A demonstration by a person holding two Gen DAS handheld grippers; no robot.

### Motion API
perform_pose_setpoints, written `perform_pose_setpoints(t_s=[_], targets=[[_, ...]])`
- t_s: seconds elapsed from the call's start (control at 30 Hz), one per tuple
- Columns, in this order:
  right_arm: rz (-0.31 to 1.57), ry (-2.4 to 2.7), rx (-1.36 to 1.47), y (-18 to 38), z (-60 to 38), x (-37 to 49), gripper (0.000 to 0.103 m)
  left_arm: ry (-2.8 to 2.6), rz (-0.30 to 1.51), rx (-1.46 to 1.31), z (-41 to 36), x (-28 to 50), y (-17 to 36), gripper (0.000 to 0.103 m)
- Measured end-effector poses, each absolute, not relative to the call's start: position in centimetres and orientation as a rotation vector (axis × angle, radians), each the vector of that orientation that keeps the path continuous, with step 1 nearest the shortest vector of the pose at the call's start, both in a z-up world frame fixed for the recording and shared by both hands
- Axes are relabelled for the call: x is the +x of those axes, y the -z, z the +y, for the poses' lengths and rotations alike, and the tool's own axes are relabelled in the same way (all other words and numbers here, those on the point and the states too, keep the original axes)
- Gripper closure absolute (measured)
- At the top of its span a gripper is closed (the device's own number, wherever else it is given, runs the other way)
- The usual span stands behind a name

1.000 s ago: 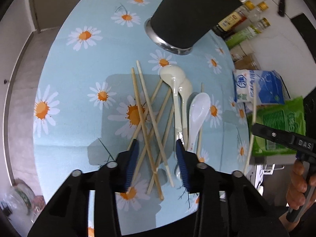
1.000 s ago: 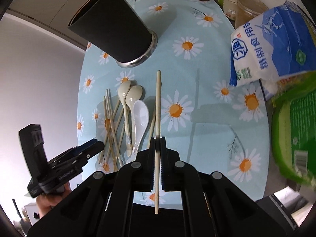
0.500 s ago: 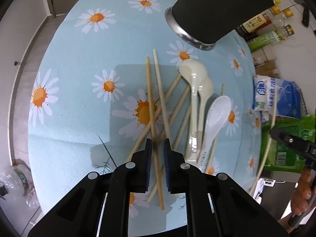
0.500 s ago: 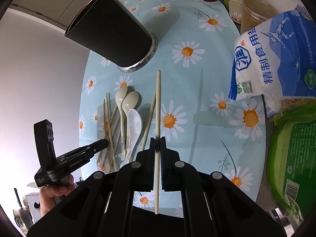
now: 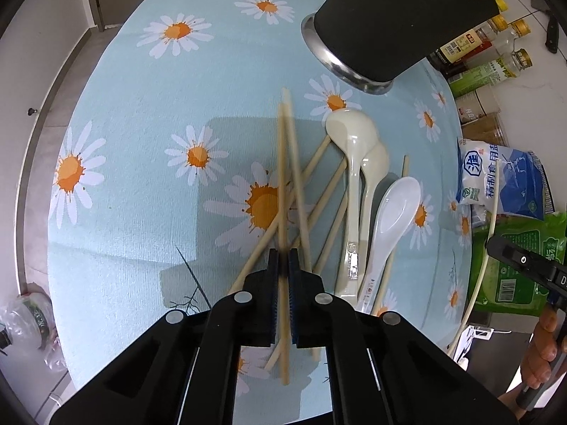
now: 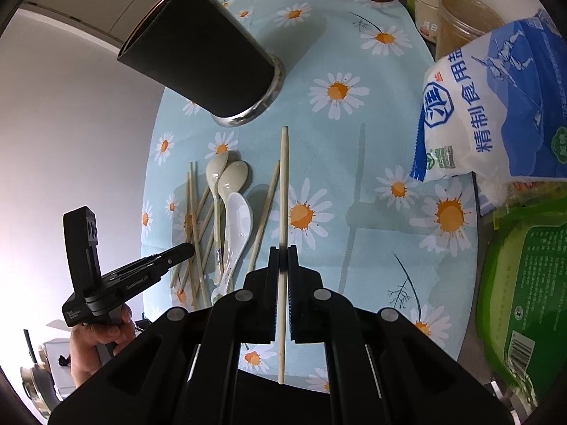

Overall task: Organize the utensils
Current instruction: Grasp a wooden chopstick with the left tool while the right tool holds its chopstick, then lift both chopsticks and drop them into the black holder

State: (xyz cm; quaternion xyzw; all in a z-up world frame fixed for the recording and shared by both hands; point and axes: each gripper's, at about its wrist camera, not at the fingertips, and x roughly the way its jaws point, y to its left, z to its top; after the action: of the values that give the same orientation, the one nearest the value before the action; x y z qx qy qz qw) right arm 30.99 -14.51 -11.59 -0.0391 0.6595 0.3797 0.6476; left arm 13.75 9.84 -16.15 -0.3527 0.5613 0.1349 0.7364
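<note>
Bare daisy cloth [image 5: 134, 113] left of the chopstick pile [image 5: 319, 205]. Left gripper [image 5: 282, 265], jaws just closed, clenched on one chopstick [image 5: 281, 163] pointing away toward the black holder [image 5: 400, 17]. Right gripper [image 6: 282, 258] clamped on another chopstick [image 6: 283, 184], lengthwise between fingers.

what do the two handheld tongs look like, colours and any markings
Both are matte black plastic. Each has two angular fingers with round silver screw heads on top and blue ribbed pads on the inner faces, as on the left tongs and the right tongs. Seen from the side, the left one carries small white lettering and a boxy black block above its handle. No cables or sleeves show.
</note>
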Motion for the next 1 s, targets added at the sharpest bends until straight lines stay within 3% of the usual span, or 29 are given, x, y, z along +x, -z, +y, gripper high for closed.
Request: perform_pose_setpoints(t_s=[0.5,1.0], targets=[[1.501,-0.924,-0.089,12.0,-13.8,31.0,0.097,-0.305,1.113,-0.79,9.6,13.2,14.0,0.099],[1.292,-1.143,-0.078,8.2,-9.7,30.4,0.097,-0.258,0.869,-0.634,9.6,14.7,5.1,0.099]])
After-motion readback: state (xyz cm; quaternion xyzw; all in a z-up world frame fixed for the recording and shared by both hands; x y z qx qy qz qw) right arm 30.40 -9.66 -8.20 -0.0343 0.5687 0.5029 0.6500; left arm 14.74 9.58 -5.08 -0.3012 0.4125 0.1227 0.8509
